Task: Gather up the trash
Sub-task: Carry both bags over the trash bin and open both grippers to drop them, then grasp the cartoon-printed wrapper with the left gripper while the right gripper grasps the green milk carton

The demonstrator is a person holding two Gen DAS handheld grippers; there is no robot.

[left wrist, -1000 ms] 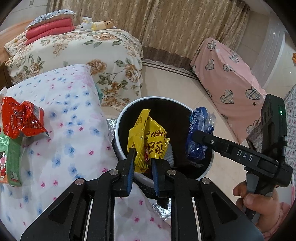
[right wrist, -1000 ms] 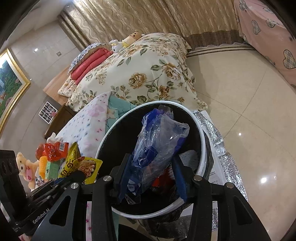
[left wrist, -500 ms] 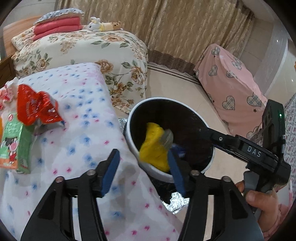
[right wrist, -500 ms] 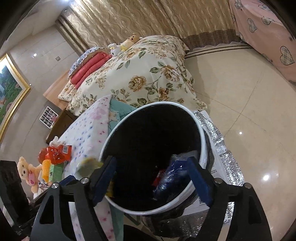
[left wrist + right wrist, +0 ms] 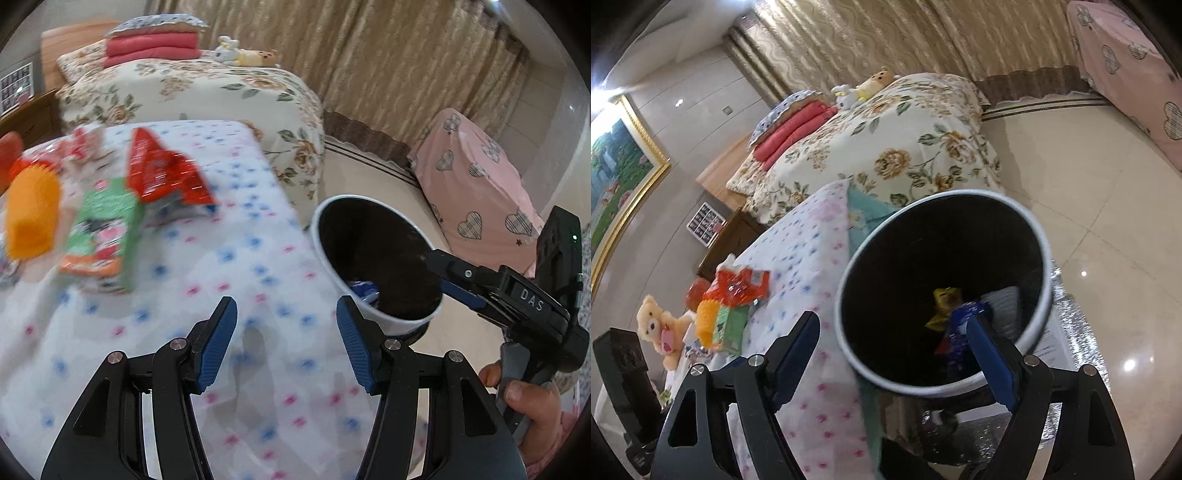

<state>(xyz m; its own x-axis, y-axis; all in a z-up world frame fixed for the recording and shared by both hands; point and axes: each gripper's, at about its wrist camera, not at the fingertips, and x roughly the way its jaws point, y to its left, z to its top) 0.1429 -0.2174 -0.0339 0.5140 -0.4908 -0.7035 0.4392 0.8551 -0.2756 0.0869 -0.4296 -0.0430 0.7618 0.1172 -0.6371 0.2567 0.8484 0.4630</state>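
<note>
Left wrist view: the left gripper (image 5: 286,341) hangs over a table covered in a white cloth (image 5: 229,266) with pink and blue flowers; its blue pads stand apart with nothing between them.
Left gripper's surroundings: ahead and to its left lie a red wrapper (image 5: 162,177), a green carton (image 5: 105,236) and an orange toy (image 5: 31,218), all blurred.
Bin: a black bin with a white rim (image 5: 376,266) sits just ahead and to the right of the left gripper, off the edge of the table; a bit of blue wrapper (image 5: 364,290) shows inside near the closest rim.
Right gripper from the left view: its black arm (image 5: 495,291) reaches over the far-right rim of the bin, with a hand (image 5: 524,402) on its grip.
Right wrist view: the right gripper (image 5: 892,354) has its jaws spread wide, empty, straddling the near side of the bin (image 5: 849,295).
Trash in bin: a yellow wrapper (image 5: 945,302) and the blue wrapper (image 5: 960,332) lie at the bottom, just ahead of the right-hand finger.
Beyond the right gripper: a teddy bear (image 5: 659,328) sits far to its left, past the red wrapper (image 5: 738,284).
</note>
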